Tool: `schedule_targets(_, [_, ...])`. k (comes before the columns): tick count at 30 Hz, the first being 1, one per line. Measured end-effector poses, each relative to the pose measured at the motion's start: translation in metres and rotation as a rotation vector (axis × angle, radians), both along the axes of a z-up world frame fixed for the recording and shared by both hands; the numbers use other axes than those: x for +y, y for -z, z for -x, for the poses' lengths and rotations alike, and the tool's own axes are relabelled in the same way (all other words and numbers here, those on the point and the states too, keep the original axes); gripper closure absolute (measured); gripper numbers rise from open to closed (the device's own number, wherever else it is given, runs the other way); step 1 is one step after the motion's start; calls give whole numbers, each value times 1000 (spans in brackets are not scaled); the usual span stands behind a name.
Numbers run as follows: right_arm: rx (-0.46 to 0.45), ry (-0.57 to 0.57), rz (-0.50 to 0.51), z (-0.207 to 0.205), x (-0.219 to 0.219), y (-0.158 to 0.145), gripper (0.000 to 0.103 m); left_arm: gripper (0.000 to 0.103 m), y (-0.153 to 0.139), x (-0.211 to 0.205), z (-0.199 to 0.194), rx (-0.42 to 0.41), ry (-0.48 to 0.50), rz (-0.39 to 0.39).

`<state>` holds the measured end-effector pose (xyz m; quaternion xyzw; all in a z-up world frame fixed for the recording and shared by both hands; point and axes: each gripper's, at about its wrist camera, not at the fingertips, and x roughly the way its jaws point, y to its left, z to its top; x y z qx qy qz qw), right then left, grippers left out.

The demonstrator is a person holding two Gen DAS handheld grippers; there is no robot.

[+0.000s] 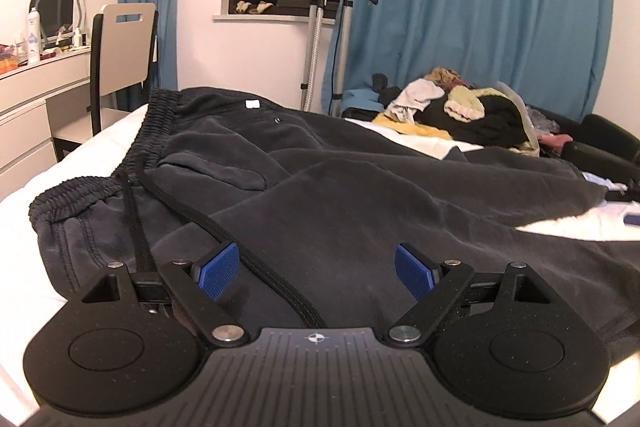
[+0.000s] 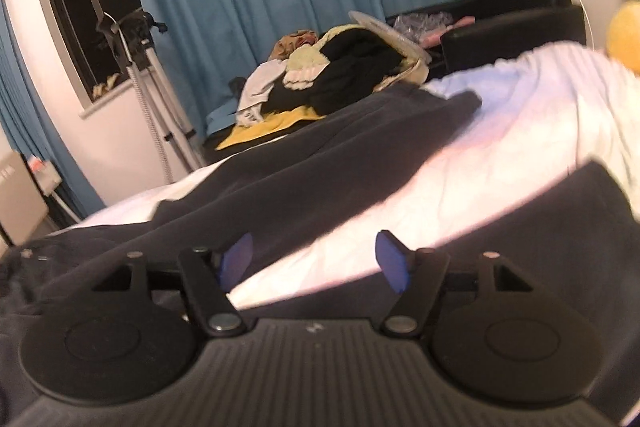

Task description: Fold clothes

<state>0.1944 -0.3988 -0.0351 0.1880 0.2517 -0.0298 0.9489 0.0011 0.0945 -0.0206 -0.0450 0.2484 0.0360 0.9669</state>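
Observation:
Dark grey sweatpants (image 1: 320, 187) lie spread on the white bed (image 1: 24, 219), with the elastic waistband (image 1: 136, 151) at the left and a black drawstring (image 1: 188, 215) trailing toward me. My left gripper (image 1: 316, 271) is open and empty, low over the pants near the waist. In the right wrist view the pant legs (image 2: 320, 155) stretch away across the bed sheet (image 2: 480, 155). My right gripper (image 2: 316, 259) is open and empty, low over the gap between the two legs.
A pile of mixed clothes (image 1: 460, 107) sits at the bed's far side, also in the right wrist view (image 2: 340, 67). A garment steamer stand (image 1: 324, 27), blue curtains (image 1: 480, 7), a chair (image 1: 120, 67) and a dresser (image 1: 36, 99) stand beyond. A black sofa (image 2: 520, 15) is at the right.

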Motion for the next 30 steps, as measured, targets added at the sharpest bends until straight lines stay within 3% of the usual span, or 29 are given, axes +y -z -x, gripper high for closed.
schedule_targets(2, [9,41,-29,-17,-23,15,29,15,4,-1,-3,17,5,7])
schedule_targets(5, [9,118,-192,-43,-60,47,29,15,9,-3,-10,43,12,25])
schedule_targets(10, [-96,207,-423,-81,-108,76,29,15,19,-14,-22,92,38,40])
schedule_targets(12, [-120,221,-444,-98,-122,77,29,15,25,-18,-29,116,44,48])
schedule_targets(17, [-72,316,-513,-143,-157,84,29,15,36,-23,-46,154,64,73])
schedule_targets(20, [-24,348,-386,-169,-166,79,30,15,43,-26,-55,168,73,80])
schedule_targets(21, [-3,351,-361,-174,-168,79,44,15,44,-29,-58,173,74,73])
schedule_targets(22, [18,355,-340,-179,-170,78,71,15,45,-29,-59,174,77,72])
schedule_targets(24, [47,347,-356,-183,-173,76,96,15,46,-29,-61,175,84,73])
schedule_targets(26, [-28,293,-311,-177,-166,53,99,15,45,-28,-61,174,84,83])
schedule_targets(29, [-258,181,-233,-150,-148,2,100,15,42,-22,-57,165,81,117])
schedule_targets(30, [-308,191,-211,-135,-144,-8,100,15,41,-20,-55,162,80,128])
